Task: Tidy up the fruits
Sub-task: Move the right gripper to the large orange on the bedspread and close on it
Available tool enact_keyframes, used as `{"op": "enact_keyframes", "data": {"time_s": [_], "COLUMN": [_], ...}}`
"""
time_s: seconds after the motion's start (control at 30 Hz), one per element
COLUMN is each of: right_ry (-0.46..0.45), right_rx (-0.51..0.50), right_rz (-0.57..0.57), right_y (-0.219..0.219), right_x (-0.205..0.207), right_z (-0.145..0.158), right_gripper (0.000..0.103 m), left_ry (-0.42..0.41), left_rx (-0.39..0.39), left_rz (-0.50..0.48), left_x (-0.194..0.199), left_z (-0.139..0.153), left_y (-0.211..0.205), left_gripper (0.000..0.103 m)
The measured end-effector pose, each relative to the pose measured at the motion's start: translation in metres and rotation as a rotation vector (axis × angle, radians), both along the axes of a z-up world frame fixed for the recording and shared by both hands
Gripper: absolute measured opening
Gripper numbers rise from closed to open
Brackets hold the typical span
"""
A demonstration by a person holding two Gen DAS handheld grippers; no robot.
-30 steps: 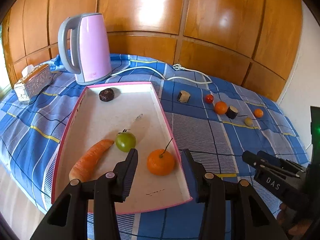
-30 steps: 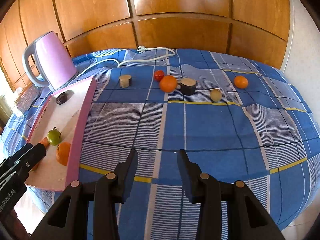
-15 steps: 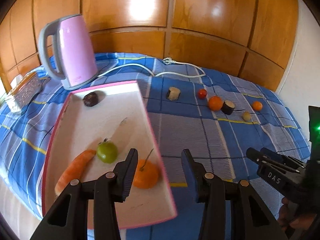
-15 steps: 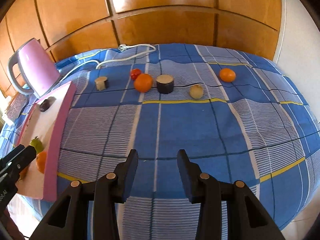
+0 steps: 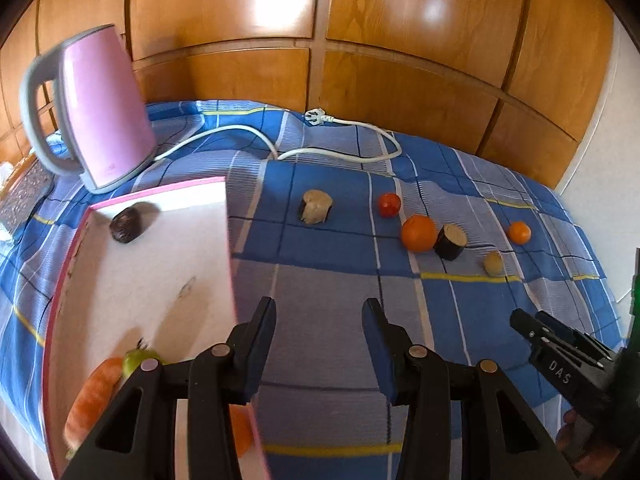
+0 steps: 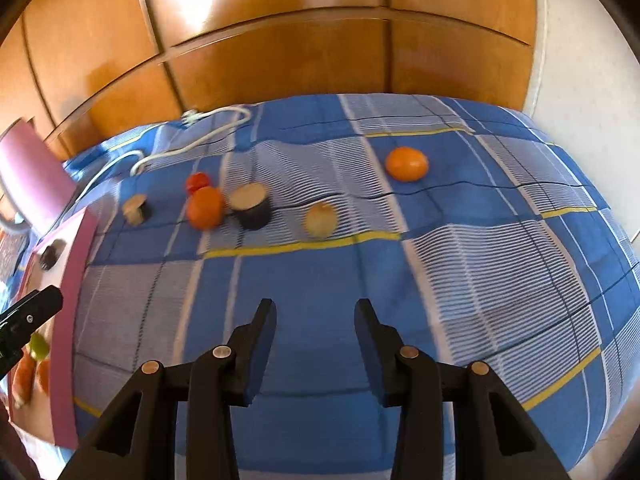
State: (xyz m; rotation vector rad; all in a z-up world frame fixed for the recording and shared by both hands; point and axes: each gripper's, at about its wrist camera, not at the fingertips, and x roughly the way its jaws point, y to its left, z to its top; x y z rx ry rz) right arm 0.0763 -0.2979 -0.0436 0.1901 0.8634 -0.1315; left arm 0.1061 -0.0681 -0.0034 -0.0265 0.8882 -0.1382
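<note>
A pink-rimmed white tray (image 5: pixel 152 280) at the left holds a dark fruit (image 5: pixel 124 230), a green fruit (image 5: pixel 138 360), a carrot (image 5: pixel 94 400) and an orange half hidden behind my left finger. My left gripper (image 5: pixel 319 312) hangs open over the blue checked cloth just right of the tray, with nothing between its fingers. Further back lie a beige cut piece (image 5: pixel 316 212), a tomato (image 5: pixel 389 205), an orange (image 6: pixel 205 207), a dark cut cylinder (image 6: pixel 252 205), a tan fruit (image 6: pixel 321 220) and a second orange (image 6: pixel 407 164). My right gripper (image 6: pixel 315 312) is open and empty, well short of them.
A pink kettle (image 5: pixel 100 108) stands behind the tray, and its white cable (image 5: pixel 248 136) loops across the cloth at the back. A patterned tissue box (image 5: pixel 20 192) sits at the far left. Wood panels close off the back, and a white wall the right.
Both grippers have moved to the right across the cloth. The tray has slid leftward in both views, and the left gripper has gone from over the tray's orange to over bare cloth. Jaw gaps unchanged.
</note>
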Motion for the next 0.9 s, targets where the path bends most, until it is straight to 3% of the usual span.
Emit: {"op": "enact_keyframes", "data": {"time_s": [0.4,0.57,0.9], "right_ry": [-0.038,-0.058,-0.023], "right_rx": [0.000,-0.005,-0.040], "right_rz": [-0.059,-0.092,-0.100], "right_y": [-0.050,-0.070,-0.092], "right_x": [0.043,0.062,0.105], "right_z": [0.008,0.010,-0.002], "right_gripper": [0.041,0.056,0.056], "left_ry": [0.024,0.035,0.051], "left_rx": [0.018,0.016,0.011], "left_rz": [0.022,0.042,0.078], "left_x": [0.045,0.065,0.100], "left_z": [-0.014,-0.020,-0.033], "left_y": [-0.022,-0.025,-0.024], "left_gripper": [0.045,0.045,0.045]}}
